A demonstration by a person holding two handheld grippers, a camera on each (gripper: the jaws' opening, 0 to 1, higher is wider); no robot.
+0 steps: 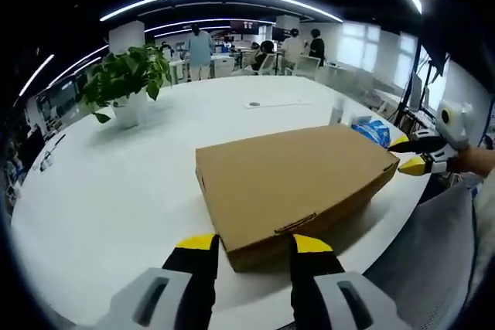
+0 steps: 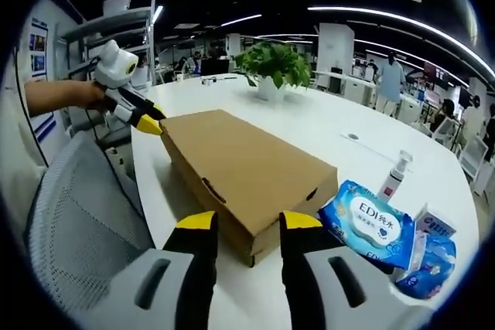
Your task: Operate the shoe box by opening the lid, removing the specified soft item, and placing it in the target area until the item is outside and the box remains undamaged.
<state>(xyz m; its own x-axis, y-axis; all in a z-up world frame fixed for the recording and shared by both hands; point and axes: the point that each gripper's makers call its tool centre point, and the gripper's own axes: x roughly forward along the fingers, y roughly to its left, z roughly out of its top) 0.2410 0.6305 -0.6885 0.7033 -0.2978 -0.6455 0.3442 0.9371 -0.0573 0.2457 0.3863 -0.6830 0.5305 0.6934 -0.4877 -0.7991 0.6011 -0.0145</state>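
Observation:
A shut brown cardboard shoe box (image 1: 294,179) lies flat near the edge of a white round table (image 1: 116,191), lid down. My left gripper (image 1: 254,246) is open, its yellow-tipped jaws standing either side of the box's near corner. At the box's far right corner the right gripper (image 1: 411,155) shows with its tips apart. In the right gripper view the box (image 2: 240,161) runs away from me, and my right gripper (image 2: 247,223) is open around its near corner. The left gripper (image 2: 145,120), held by a hand, is at the far corner. The box's contents are hidden.
Blue tissue packs (image 2: 363,222) and a small pump bottle (image 2: 394,171) lie right of the box. A potted plant (image 1: 124,79) stands farther back on the table. A grey mesh chair (image 2: 77,222) is close to the table edge. People (image 1: 199,48) stand in the background.

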